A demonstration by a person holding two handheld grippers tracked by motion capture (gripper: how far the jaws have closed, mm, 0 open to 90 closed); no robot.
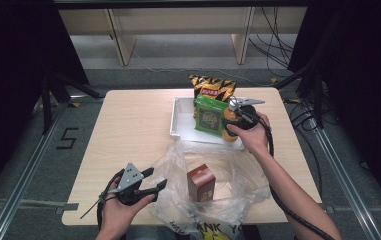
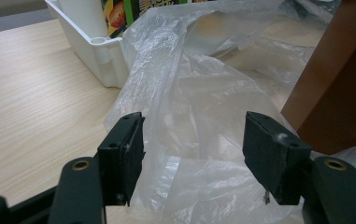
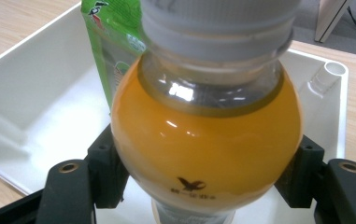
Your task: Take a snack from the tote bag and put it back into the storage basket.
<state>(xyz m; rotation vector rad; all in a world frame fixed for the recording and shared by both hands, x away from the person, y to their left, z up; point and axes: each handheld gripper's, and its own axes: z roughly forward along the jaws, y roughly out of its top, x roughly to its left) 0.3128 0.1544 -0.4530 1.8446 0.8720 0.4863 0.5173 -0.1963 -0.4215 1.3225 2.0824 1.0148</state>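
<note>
We see the right hand-held gripper (image 3: 199, 186) pinching an orange drink bottle (image 3: 206, 140) by its round shoulder, over the white tray (image 1: 180, 122) at the far side of the counter (image 1: 128, 130), just beside a green packet (image 1: 209, 116). The left hand-held gripper (image 2: 192, 156) stands spread at a clear plastic bag (image 2: 199, 107); a brown carton (image 1: 200, 182) stands on the bag.

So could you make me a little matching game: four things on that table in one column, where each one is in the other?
Things:
1. orange drink bottle
2. brown carton
3. green packet
4. left tongs

Places:
A. standing on the clear plastic bag
B. open at the bag's edge
C. between the right tongs
D. upright in the white tray

Pairs: 1-C, 2-A, 3-D, 4-B
</note>
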